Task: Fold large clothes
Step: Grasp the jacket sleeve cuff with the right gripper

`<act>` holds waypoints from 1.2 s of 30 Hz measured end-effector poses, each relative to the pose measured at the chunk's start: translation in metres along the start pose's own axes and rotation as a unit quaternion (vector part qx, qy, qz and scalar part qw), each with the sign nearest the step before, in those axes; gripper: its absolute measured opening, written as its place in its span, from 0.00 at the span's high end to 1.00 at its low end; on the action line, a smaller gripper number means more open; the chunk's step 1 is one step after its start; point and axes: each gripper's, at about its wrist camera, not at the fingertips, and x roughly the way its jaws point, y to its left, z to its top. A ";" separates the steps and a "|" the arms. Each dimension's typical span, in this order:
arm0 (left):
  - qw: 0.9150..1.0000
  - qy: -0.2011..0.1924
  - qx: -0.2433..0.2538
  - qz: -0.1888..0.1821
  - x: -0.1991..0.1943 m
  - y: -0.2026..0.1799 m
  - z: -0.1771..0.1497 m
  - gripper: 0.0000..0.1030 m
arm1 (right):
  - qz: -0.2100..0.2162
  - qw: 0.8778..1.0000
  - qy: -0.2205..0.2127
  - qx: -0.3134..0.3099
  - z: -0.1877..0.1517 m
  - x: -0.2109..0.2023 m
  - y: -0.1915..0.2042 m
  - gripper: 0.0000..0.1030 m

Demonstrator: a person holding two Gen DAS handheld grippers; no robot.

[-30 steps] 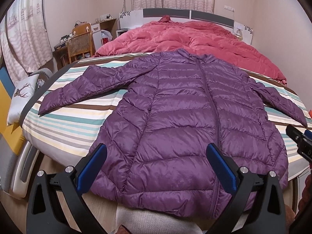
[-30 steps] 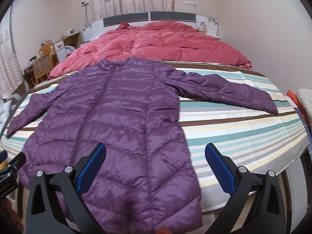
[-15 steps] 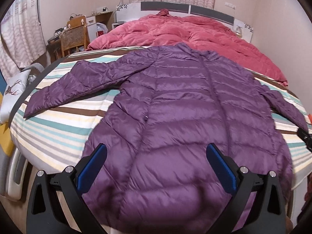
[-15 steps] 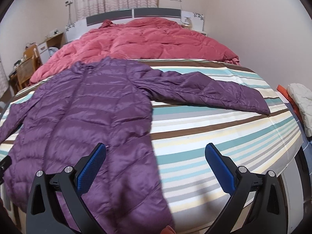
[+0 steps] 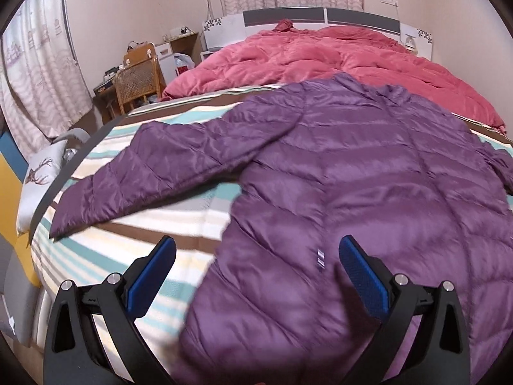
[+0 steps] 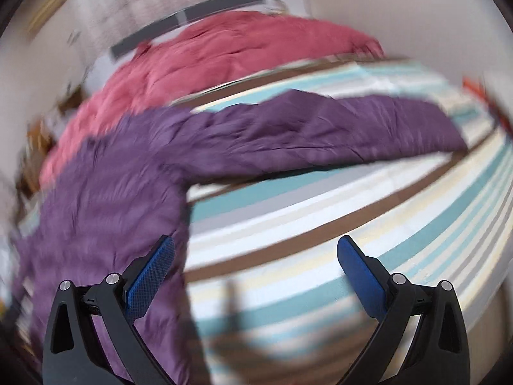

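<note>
Lying flat on the striped bed sheet (image 5: pixel 105 256), the purple quilted puffer coat (image 5: pixel 368 192) has glossy, ribbed padding and both sleeves spread outward. The left hand-held gripper (image 5: pixel 256 271) hovers over its near hem area, blue textured pads wide apart, holding nothing. The right hand-held gripper (image 6: pixel 255 269), tilted and blurred, also gapes empty beside the coat's right edge. A rumpled pink duvet (image 5: pixel 320 61) lies far behind.

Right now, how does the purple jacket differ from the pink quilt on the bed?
The purple jacket lies spread flat with sleeves out; the pink quilt is bunched in a rumpled heap. The jacket sits at the near end on the striped sheet, the quilt by the headboard. Both are puffy and stitched.
</note>
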 end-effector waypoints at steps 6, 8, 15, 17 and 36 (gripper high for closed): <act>1.000 0.000 -0.003 0.013 0.027 0.012 0.000 0.02 | 0.040 0.983 -0.016 0.178 0.032 0.033 -0.083 0.22; 1.000 0.010 -0.010 0.006 0.034 0.013 -0.005 0.02 | 0.047 0.974 -0.015 0.219 0.037 0.044 -0.101 0.29; 1.000 0.010 -0.010 0.017 0.040 0.006 -0.019 0.02 | 0.064 0.949 -0.053 0.303 0.054 0.063 -0.130 0.45; 1.000 0.010 -0.018 0.021 0.039 0.006 -0.022 0.02 | 0.067 0.938 -0.063 0.334 0.059 0.067 -0.144 0.52; 0.998 0.038 0.006 0.049 0.051 -0.004 0.011 0.02 | -0.038 0.967 -0.115 0.223 0.116 0.060 -0.140 0.82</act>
